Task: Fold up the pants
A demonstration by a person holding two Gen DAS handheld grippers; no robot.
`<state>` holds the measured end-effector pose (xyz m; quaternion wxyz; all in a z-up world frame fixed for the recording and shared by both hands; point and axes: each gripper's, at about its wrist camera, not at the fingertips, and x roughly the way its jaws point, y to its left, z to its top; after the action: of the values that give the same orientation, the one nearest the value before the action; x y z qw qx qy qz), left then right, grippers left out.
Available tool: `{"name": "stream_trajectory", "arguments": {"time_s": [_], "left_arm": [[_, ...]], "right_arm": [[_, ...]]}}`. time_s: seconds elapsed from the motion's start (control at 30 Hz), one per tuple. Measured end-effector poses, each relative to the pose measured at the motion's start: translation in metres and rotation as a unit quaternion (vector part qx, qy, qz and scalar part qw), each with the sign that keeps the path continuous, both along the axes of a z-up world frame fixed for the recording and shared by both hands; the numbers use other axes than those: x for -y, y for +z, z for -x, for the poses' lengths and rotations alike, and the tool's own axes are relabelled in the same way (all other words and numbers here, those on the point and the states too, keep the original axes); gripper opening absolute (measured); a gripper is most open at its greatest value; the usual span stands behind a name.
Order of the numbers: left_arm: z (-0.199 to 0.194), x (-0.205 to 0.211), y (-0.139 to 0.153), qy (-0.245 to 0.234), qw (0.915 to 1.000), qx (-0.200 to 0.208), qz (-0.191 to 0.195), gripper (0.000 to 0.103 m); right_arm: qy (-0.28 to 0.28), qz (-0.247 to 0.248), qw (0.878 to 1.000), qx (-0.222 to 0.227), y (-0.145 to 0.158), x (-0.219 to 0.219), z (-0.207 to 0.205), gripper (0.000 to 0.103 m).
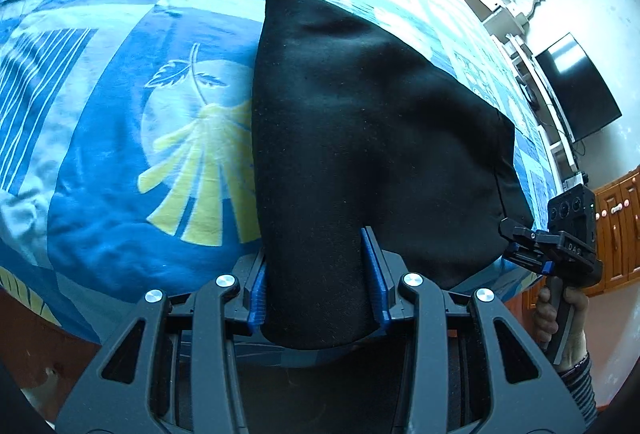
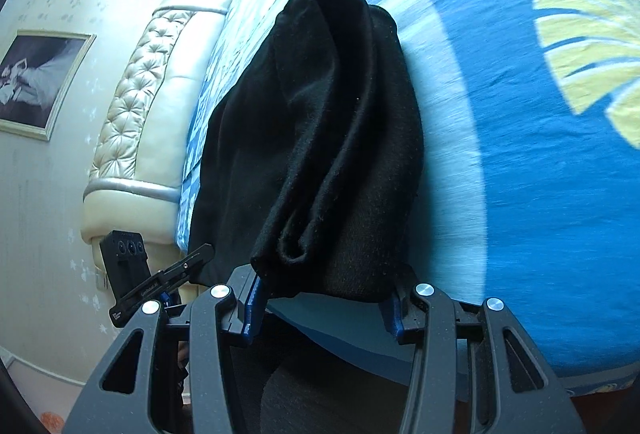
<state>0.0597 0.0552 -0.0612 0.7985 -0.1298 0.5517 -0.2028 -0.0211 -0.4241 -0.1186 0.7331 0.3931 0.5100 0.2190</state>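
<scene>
Black pants [image 1: 360, 122] lie on a blue patterned bedspread [image 1: 112, 162], stretching away from both grippers. My left gripper [image 1: 318, 274] has its blue pads [image 1: 259, 290] closed on a thick fold of the pants at the near edge. My right gripper [image 2: 326, 294] holds the other near end of the pants [image 2: 320, 138], bunched in vertical folds between its blue fingers [image 2: 253, 304]. The right gripper also shows in the left wrist view [image 1: 560, 246], gripping the pants' right corner. The left gripper shows in the right wrist view [image 2: 160, 286].
The bedspread [image 2: 540, 174] has yellow leaf prints. A cream tufted headboard [image 2: 132, 106] and a framed picture [image 2: 36, 82] are on the left in the right wrist view. A wall television [image 1: 576, 86], white shelving [image 1: 504, 6] and wooden cabinets [image 1: 616, 226] stand beyond the bed.
</scene>
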Motion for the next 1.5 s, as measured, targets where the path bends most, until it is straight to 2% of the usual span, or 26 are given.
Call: {"name": "stream_trajectory", "arguments": {"time_s": [0.4, 0.63, 0.87, 0.93, 1.0, 1.07, 1.17, 1.37, 1.5], "left_arm": [[-0.004, 0.003, -0.008, -0.001, 1.0000, -0.002, 0.006, 0.044], [-0.004, 0.009, -0.005, -0.005, 0.9999, 0.010, -0.003, 0.047], [0.000, -0.006, 0.004, -0.016, 0.9989, 0.027, 0.035, 0.067], [0.001, -0.012, 0.011, -0.029, 0.9975, 0.038, 0.051, 0.071], [-0.001, -0.017, 0.017, -0.038, 0.9965, 0.055, 0.051, 0.079], [-0.010, -0.022, 0.016, -0.043, 0.9956, 0.061, 0.057, 0.081], [-0.035, -0.025, 0.005, -0.036, 0.9955, 0.042, 0.077, 0.082], [-0.097, -0.017, -0.018, -0.015, 0.9961, 0.013, 0.086, 0.082], [-0.131, -0.016, -0.027, -0.010, 0.9918, -0.004, 0.127, 0.084]], "right_arm": [[0.000, -0.014, 1.000, 0.003, -0.008, 0.008, 0.010, 0.046], [0.000, -0.020, 1.000, 0.004, -0.006, 0.008, 0.008, 0.047], [0.016, -0.037, 0.999, 0.004, 0.002, 0.019, 0.013, 0.067], [0.015, -0.019, 1.000, 0.008, 0.009, 0.024, 0.014, 0.070], [0.004, 0.002, 1.000, 0.022, 0.018, 0.035, 0.011, 0.075], [-0.011, 0.001, 1.000, 0.029, 0.022, 0.044, 0.003, 0.077], [-0.031, -0.015, 0.999, 0.036, 0.020, 0.052, -0.019, 0.078], [-0.037, -0.023, 0.998, 0.037, 0.006, 0.045, -0.078, 0.078], [-0.031, -0.045, 0.997, 0.049, 0.003, 0.039, -0.102, 0.078]]}}
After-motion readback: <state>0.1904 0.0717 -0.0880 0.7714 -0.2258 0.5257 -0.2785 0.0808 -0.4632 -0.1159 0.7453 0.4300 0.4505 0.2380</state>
